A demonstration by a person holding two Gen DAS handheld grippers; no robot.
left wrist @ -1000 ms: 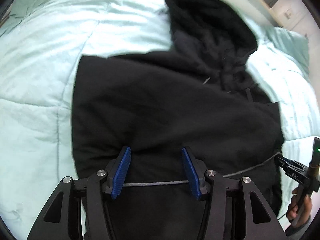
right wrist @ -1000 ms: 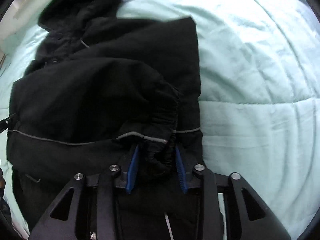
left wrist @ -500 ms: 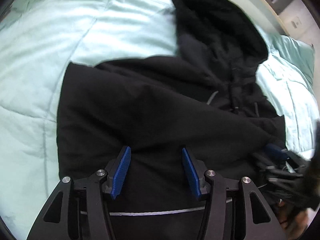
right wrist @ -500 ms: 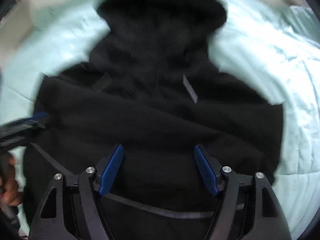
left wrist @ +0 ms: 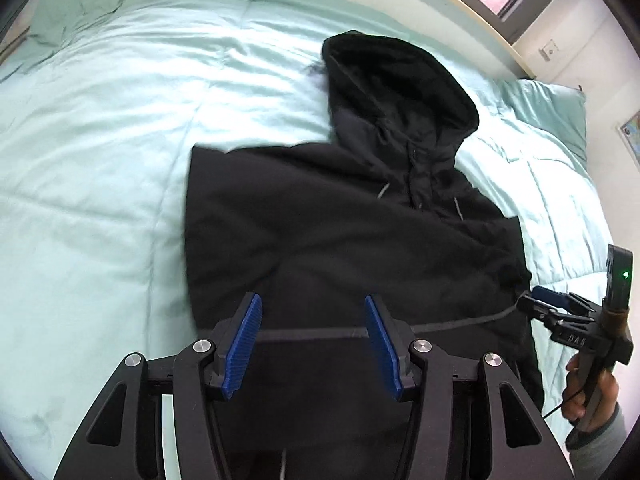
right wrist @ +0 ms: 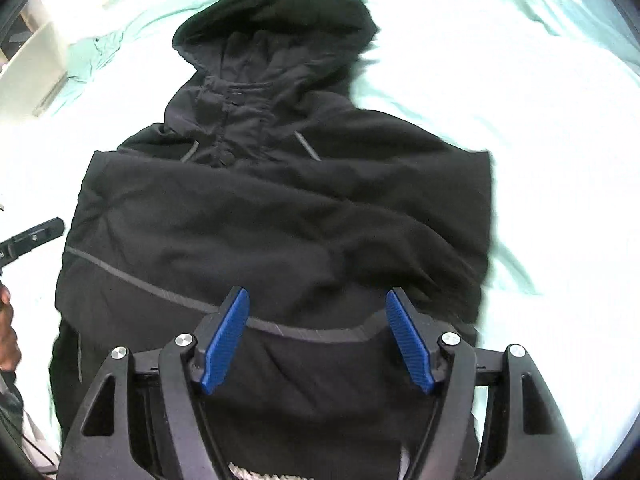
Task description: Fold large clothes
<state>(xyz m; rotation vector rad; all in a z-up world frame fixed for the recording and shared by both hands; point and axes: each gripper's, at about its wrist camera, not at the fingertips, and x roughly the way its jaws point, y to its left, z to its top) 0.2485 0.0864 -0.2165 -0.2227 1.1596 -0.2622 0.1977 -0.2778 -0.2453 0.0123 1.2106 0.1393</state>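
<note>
Change: my right gripper [right wrist: 318,338], pinched on a bunched black cuff a second ago, now stands wide with nothing between its blue pads; the sleeve lies across the jacket's body.
Meaning: I judge the sleeve fold finished; the next fold is not yet begun.
Left gripper [left wrist: 312,346]: about half open, as it was a second ago, empty; only flat cloth shows behind the gap.
Jacket [left wrist: 352,240]: black, hooded, lying on the pale green duvet [left wrist: 100,140] ahead of and beneath both my grippers; its grey reflective stripe [right wrist: 132,278] runs just past my pads.
Hood [right wrist: 276,28]: far end, beyond the fingertips, still unfolded.
Count: 1 jacket, 1 hood, 2 grippers, 1 duvet, 1 pillow [left wrist: 548,116] beyond the jacket to my right.
Right hand [left wrist: 588,396]: seen from the left wrist, gripping its handle beside the jacket's edge.
</note>
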